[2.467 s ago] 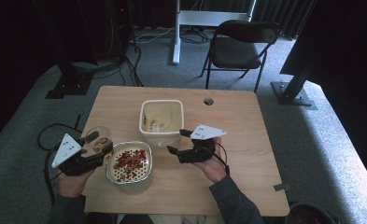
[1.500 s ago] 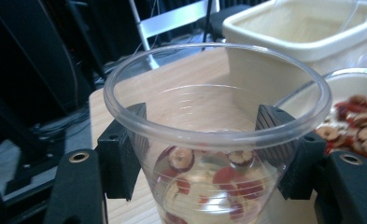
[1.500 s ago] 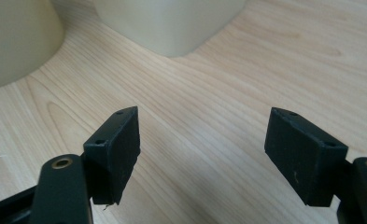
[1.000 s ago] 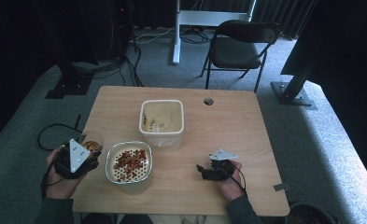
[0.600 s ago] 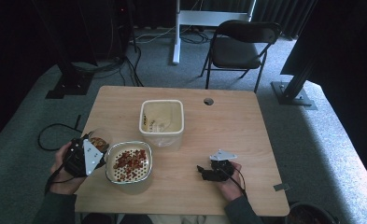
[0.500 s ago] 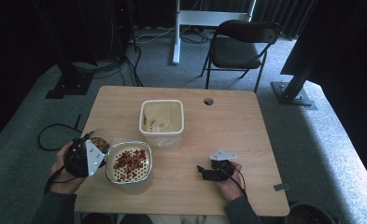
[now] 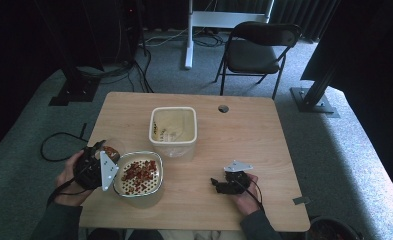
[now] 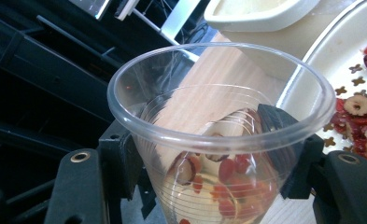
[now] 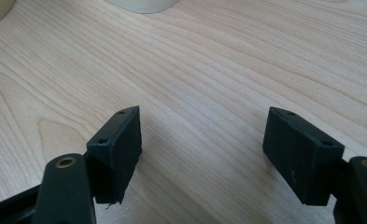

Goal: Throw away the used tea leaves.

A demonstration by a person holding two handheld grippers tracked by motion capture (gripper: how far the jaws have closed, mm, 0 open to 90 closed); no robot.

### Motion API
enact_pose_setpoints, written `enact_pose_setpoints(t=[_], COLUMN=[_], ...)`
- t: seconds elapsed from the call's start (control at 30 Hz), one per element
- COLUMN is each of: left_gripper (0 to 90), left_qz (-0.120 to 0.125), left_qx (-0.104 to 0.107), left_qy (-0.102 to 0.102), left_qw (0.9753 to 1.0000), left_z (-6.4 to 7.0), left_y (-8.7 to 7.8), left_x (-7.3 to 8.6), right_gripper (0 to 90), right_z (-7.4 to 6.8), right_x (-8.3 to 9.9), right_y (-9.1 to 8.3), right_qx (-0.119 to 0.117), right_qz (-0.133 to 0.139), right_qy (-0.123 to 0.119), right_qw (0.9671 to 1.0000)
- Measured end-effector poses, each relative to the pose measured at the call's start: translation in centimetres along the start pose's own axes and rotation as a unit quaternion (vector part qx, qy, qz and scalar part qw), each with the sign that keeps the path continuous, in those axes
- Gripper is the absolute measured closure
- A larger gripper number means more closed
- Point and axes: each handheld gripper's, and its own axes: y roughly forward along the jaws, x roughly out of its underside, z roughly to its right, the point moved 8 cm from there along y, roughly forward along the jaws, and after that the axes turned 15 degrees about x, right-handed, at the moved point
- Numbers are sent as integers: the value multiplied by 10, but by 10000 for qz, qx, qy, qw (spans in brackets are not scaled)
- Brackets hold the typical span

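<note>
Two grippers, two jobs. Left gripper [image 7: 95,161] clamps a clear cup [image 8: 218,140] of red dried fruit, jaws on its sides, tilted beside the strainer bowl [image 7: 156,192], likely for tipping. Right gripper [image 7: 221,183] rests on the surface [image 7: 264,135], jaws wide, empty, out of the way.

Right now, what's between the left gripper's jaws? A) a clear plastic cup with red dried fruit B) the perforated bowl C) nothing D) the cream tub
A: in the left gripper view, the left gripper has its jaws on either side of the clear plastic cup, with red dried fruit pieces at its bottom.
</note>
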Motion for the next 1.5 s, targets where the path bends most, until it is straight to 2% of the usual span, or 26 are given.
enact_pose_setpoints(t=[0.23,0.33,0.37,0.4,0.43,0.5,0.53,0.57,0.6,0.63,0.7,0.83,0.87,0.9,1.03,1.07,1.1,1.5], left_gripper=[377,378,378,377,378,377,377,377,376,376,376,374,374,374,373,372,372,371], left_qz=[-103,-282,-282,-424,-469,-515,-515,-604,-604,-633,-633,-695,-695,-707,-698,-707,-769,-788], left_qx=[39,-78,-78,-241,-270,-298,-298,-354,-354,-383,-419,-518,-518,-540,-562,-593,-626,-690], left_qy=[286,617,617,885,987,1128,1128,1281,1281,1373,1452,1661,1661,1715,1743,1786,1863,1915], left_qw=[9995,9977,9977,9949,9936,9918,9918,9893,9893,9878,9865,9823,9823,9812,9806,9796,9775,9759], left_z=[3,4,4,5,6,7,7,7,7,8,9,10,10,11,11,11,12,11], left_y=[0,-1,-1,0,-1,-1,-1,-2,-2,-2,-2,-2,-2,-2,-1,-1,-1,0], left_x=[-3,-5,-5,-7,-8,-10,-10,-12,-12,-13,-15,-18,-18,-19,-19,-19,-19,-19], right_gripper=[276,276,276,276,276,276,276,276,276,276,276,276,276,276,276,276,276,276], right_z=[-1,-1,-1,-1,-1,-1,-1,-1,-1,-1,-1,-2,-2,-2,-2,-2,-2,-2], right_x=[0,0,0,0,0,0,0,0,0,0,1,0,0,1,1,1,1,1], right_y=[0,0,0,0,0,0,0,0,0,0,0,0,0,0,0,0,0,0], right_qx=[-19,-34,-32,-34,-36,-39,-37,-38,-38,-43,-47,-58,-58,-58,-61,-62,-62,-60], right_qz=[-24,-23,-22,-26,-26,-25,-24,-24,-24,-23,-24,-22,-22,-22,-21,-23,-21,-23], right_qy=[-11,-19,-21,-18,-15,-23,-28,-31,-31,-34,-37,-39,-39,-44,-51,-50,-56,-68], right_qw=[10000,10000,10000,10000,10000,10000,10000,10000,10000,10000,10000,10000,10000,10000,10000,10000,10000,10000])
